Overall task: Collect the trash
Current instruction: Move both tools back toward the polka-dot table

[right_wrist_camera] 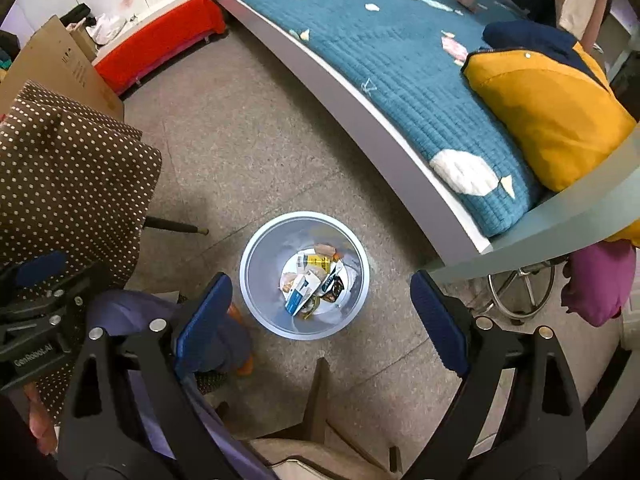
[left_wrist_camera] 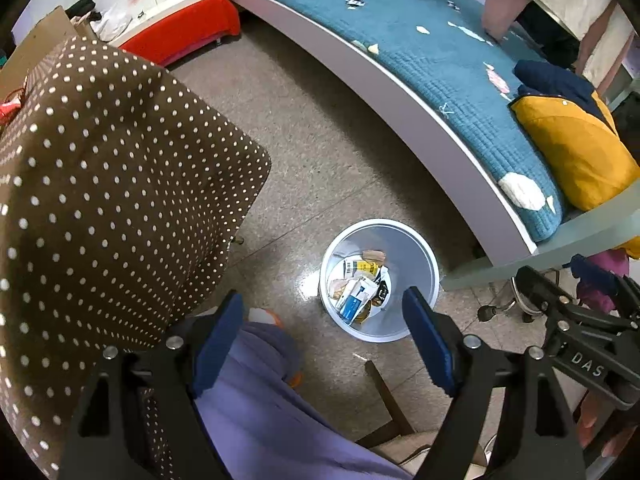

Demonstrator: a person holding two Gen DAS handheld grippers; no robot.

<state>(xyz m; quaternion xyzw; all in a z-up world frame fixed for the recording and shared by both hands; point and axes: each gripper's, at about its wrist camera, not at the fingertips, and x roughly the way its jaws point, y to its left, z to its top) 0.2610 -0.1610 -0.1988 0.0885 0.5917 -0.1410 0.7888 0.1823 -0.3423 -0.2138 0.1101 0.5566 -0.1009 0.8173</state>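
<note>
Left wrist view, working left to right: brown polka-dot cloth fills the side left of the left gripper and reaches behind its left finger. Purple fabric lies under and between the fingers, low in the gap. Jaws stand wide apart, nothing between the pads. Ahead of the gripper on the speckled floor sits the white trash bin, its near rim partly behind the right fingertip; wrappers and small packets lie in its bottom. Farther ahead and to the right, a bed with a teal quilt, scraps scattered on it, a mustard cushion at its right end. At far right the right gripper shows from the side. Right wrist view, same order: the left gripper shows at the far left edge, polka-dot cloth behind it. The right gripper's own jaws stand wide, empty. The bin sits straight ahead, between the two fingertips but well beyond them, untouched. A magenta bundle hangs to the right of the right finger.
</note>
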